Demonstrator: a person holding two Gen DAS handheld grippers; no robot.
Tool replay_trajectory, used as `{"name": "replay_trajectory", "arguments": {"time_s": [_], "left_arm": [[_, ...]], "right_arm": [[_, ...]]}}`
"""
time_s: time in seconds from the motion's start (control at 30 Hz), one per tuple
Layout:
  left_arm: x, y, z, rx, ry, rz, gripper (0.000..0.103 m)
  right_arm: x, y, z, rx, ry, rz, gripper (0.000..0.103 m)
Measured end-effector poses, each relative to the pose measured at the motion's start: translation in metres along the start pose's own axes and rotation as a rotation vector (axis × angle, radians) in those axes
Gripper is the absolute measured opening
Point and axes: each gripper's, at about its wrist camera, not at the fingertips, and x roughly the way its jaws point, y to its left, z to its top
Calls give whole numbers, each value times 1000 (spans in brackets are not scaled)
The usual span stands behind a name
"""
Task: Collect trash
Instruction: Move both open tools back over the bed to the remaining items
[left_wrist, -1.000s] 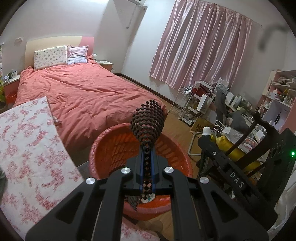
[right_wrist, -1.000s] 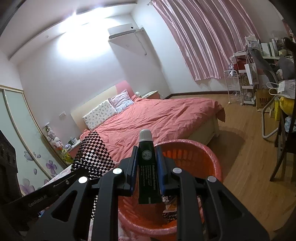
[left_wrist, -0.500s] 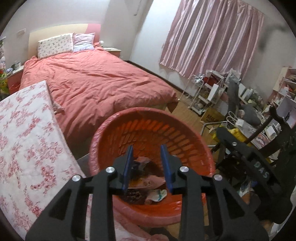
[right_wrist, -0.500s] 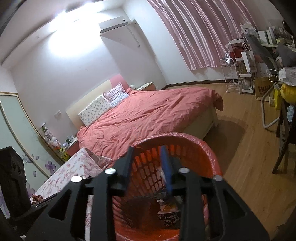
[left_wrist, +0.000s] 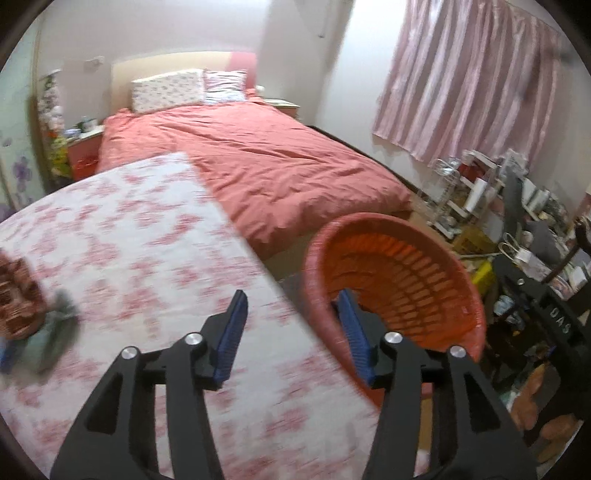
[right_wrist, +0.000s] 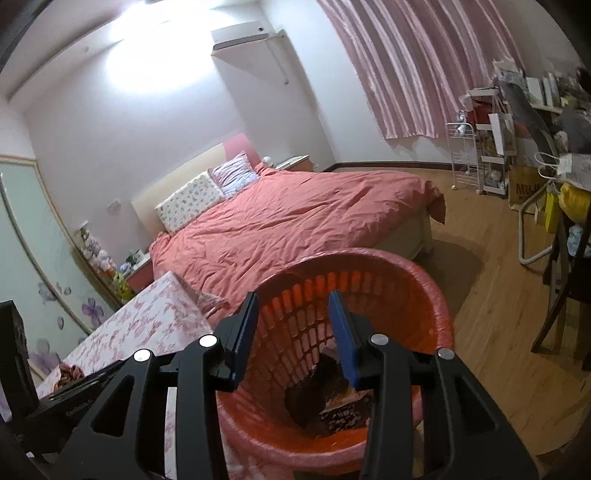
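Orange basket (right_wrist: 424, 295) holds wrappers (right_wrist: 343, 410); right gripper (right_wrist: 293, 306) above it, left gripper (left_wrist: 291, 306) over the tablecloth (left_wrist: 129, 240), both agape, empty.

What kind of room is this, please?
Most likely a bedroom in a home. A bed with a pink cover and two pillows stands by the wall, pink curtains hang at the window, and an air conditioner sits high up.

My left view is smeared with motion blur, worst over the floral tablecloth (left_wrist: 140, 236). My right view is sharp, though a ceiling light (right_wrist: 147, 62) glares white on the wall; both bend at the dark fisheye rim.
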Motion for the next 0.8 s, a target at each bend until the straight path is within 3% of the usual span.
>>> {"name": "replay_trajectory", "arguments": {"time_s": [0.03,0.13,0.3,0.67,0.8], "left_arm": [[-6,10,-2,-11,-3,22,57],[-23,40,-10,-47,-7,71,61],[-50,90,-26,-90,-20,175,68],[-111,204,-58,-257,-63,373,69],[-128,234,-66,-299,-82,409,69]], "right_arm": [[-1,5,-1,-12,7,7,41],[-4,26,-6,-52,15,28,55],[-3,68,-16,-134,52,77,64],[5,163,-57,-336,155,188,66],[11,205,-80,-399,215,290,66]]}}
